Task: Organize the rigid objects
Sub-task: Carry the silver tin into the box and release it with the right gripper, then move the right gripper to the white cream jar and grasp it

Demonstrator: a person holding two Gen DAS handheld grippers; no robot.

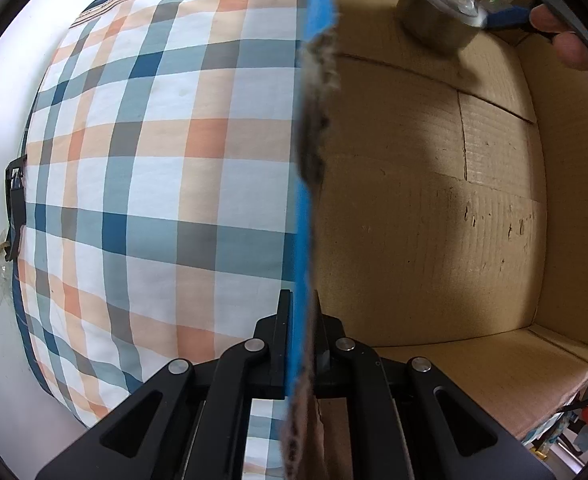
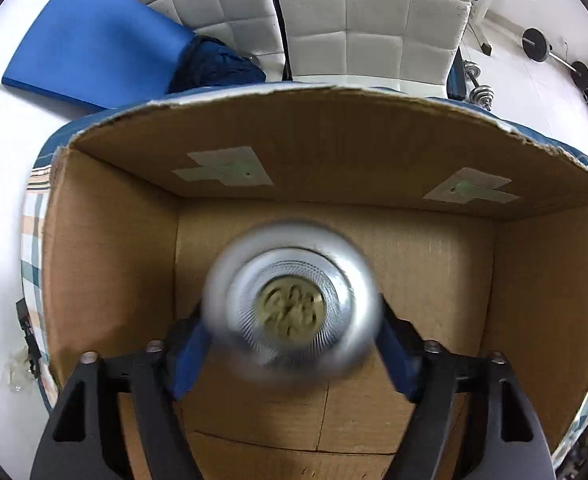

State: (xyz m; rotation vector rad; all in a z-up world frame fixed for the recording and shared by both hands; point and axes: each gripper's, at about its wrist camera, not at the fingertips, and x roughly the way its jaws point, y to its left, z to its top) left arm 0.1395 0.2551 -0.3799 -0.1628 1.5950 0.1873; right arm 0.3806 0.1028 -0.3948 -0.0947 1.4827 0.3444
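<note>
A round silver metal tin (image 2: 292,300) with a ribbed top and a gold centre is held in my right gripper (image 2: 292,340), whose blue fingers (image 2: 190,360) are shut on its sides. It hangs over the open cardboard box (image 2: 110,264), whose floor shows bare around the tin. In the left wrist view the same tin (image 1: 440,10) shows at the top right above the box floor (image 1: 434,220). My left gripper (image 1: 300,344) is shut on the box's blue-faced side wall (image 1: 304,200).
The box stands on a plaid blue, orange and white cloth (image 1: 154,160). A blue foam mat (image 2: 94,40), a dark blue bundle (image 2: 214,66) and a white quilted seat (image 2: 354,20) lie beyond the box. Dumbbells (image 2: 554,56) are on the floor at far right.
</note>
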